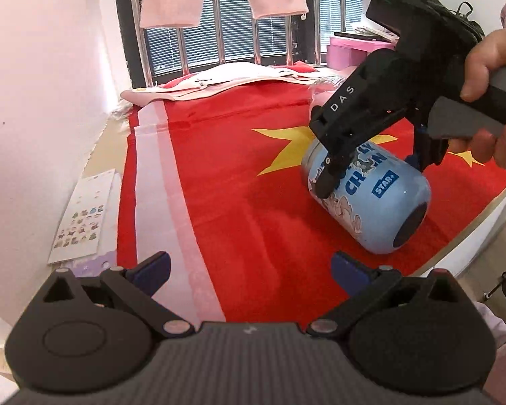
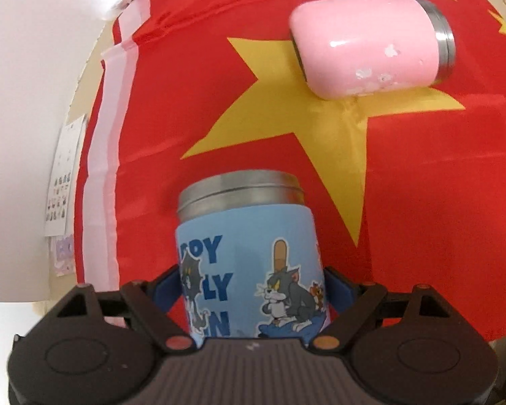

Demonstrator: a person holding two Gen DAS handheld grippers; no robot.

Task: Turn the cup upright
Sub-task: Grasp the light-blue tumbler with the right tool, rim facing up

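A light blue cartoon cup with a steel rim lies tilted on the red flag cloth. My right gripper comes down on it from the right, held by a hand. In the right wrist view the blue cup sits between the blue pads, jaws closed on its sides, steel rim pointing away. My left gripper is open and empty, low over the cloth, left of and nearer than the cup.
A pink cup lies on its side farther back on the cloth. A sticker sheet lies at the table's left edge by the white wall. Folded cloths and a pink box sit by the window. The table edge runs at the right.
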